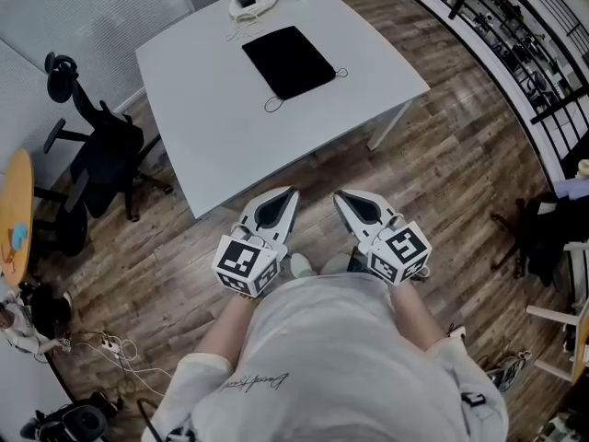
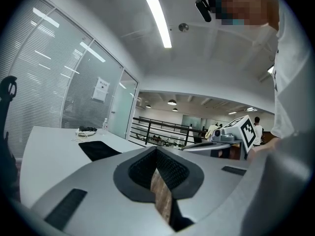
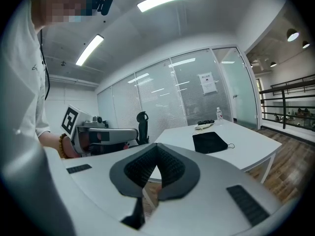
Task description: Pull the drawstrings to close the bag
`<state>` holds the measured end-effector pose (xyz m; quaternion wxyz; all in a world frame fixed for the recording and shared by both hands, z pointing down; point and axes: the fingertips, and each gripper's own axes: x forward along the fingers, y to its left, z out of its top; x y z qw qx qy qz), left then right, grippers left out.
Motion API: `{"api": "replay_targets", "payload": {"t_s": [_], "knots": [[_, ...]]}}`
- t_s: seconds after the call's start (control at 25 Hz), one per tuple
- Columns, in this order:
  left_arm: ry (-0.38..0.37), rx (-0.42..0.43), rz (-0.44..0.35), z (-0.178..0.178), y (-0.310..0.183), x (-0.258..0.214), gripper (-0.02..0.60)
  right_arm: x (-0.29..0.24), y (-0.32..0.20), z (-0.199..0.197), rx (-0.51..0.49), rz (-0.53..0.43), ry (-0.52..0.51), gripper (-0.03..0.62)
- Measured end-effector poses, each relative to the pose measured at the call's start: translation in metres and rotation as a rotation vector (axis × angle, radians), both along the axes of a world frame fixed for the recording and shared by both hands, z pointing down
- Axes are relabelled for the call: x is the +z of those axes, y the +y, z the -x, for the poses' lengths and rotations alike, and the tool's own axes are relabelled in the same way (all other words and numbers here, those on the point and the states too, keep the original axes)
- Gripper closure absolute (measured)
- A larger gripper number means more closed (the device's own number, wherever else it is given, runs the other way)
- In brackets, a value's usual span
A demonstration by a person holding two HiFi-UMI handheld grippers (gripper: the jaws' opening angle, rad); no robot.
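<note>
A flat black drawstring bag (image 1: 288, 61) lies on the white table (image 1: 212, 118), with cord loops at its near corner (image 1: 273, 104) and right side (image 1: 342, 73). Both grippers are held close to the person's body, over the wood floor and short of the table's near edge. My left gripper (image 1: 291, 192) is shut with nothing in it. My right gripper (image 1: 338, 194) is likewise shut and empty. In the left gripper view the bag (image 2: 98, 149) sits far beyond the closed jaws (image 2: 156, 149). It also shows in the right gripper view as a distant bag (image 3: 209, 142) past that gripper (image 3: 156, 145).
A white bundle with a black cable (image 1: 253, 0) rests at the table's far edge beside a small bottle (image 3: 218, 113). A black office chair (image 1: 101, 155) and a round wooden table (image 1: 14, 215) stand left. A railing (image 1: 515, 35) runs along the right.
</note>
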<state>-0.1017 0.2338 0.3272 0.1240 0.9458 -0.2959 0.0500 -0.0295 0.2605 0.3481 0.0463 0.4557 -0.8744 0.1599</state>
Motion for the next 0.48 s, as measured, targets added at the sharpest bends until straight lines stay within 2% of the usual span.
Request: {"api": "replay_targets", "payload": {"t_s": [0.48], "knots": [[0.023, 0.015, 0.001, 0.0115, -0.0028, 0.0010, 0.569, 0.0012, -0.0025, 0.0088, 0.009, 0.007, 0.025, 0.572]]}}
